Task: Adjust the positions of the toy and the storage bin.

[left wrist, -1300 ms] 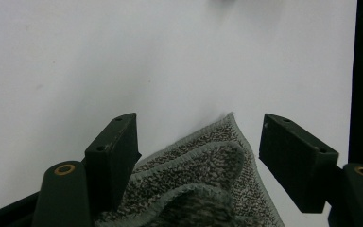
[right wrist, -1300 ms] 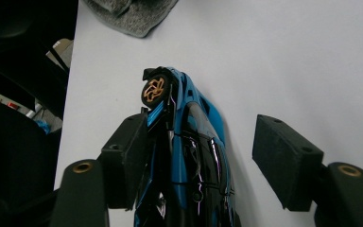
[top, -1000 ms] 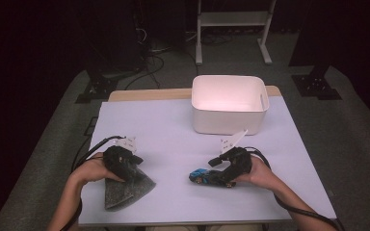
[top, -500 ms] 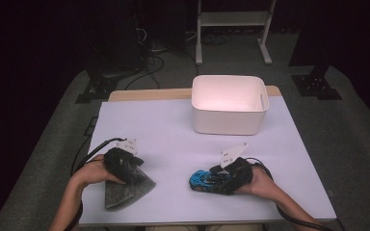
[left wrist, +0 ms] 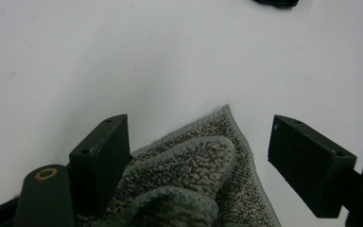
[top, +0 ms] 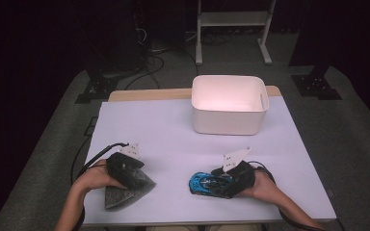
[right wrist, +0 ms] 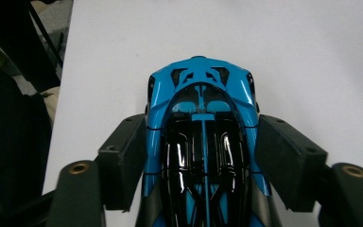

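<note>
Start with the surface [top: 173, 130]: white, unchanged, carrying everything in play. Locate the white bin [top: 229, 120] at the far side, empty and unmoved, well apart from both hands. Locate the grey cloth [top: 125, 196] at the near left corner, lying bunched on the surface exactly as a second ago. Find the blue toy car [top: 207, 184] at the near right, now slightly closer to the near edge than a second ago and lower, at or just above the surface. Check the left gripper [left wrist: 198, 156]: jaws just opening, now wide, with the cloth between them, one pad against the folded hem and the other standing clear, so no grip on the cloth. Check the right gripper [right wrist: 201, 156]: both pads pressed on the car's flanks, holding it nose-forward. Read the change as follows: cloth released and not ready to be lifted; car secured but carried away from the bin, suggesting placement on the surface rather than a drop into the bin.
</note>
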The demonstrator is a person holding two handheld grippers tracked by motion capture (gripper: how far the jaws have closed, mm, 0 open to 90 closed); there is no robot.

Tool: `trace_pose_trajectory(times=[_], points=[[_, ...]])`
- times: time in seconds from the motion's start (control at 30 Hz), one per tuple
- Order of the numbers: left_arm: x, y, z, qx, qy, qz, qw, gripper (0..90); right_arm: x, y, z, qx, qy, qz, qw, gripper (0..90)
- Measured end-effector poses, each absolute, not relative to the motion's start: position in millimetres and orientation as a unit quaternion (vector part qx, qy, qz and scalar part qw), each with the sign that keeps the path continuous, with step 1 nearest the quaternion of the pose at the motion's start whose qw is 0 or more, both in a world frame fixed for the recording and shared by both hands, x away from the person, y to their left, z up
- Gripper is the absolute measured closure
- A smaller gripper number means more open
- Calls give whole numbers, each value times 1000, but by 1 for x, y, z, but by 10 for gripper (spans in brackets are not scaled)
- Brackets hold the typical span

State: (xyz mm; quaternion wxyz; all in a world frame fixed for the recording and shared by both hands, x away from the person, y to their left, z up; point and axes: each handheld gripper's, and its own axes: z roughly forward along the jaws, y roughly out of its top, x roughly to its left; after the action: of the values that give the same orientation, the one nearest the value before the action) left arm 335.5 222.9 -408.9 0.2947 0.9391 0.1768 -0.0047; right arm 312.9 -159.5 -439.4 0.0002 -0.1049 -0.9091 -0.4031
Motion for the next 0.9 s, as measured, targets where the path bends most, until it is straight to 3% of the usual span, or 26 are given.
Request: trace_pose_trajectory(times=[0.2,0.27,0.9], points=[[332,221,-409,937,176,8,301,187,313,-159,-439,-108,-909,-403,10,303],[330,220,-409,937,175,16,301,181,315,-159,-437,-114,-909,-400,6,246],[325,217,-411,924,190,49,330,107,353,-179,-413,-155,-904,-399,12,210]])
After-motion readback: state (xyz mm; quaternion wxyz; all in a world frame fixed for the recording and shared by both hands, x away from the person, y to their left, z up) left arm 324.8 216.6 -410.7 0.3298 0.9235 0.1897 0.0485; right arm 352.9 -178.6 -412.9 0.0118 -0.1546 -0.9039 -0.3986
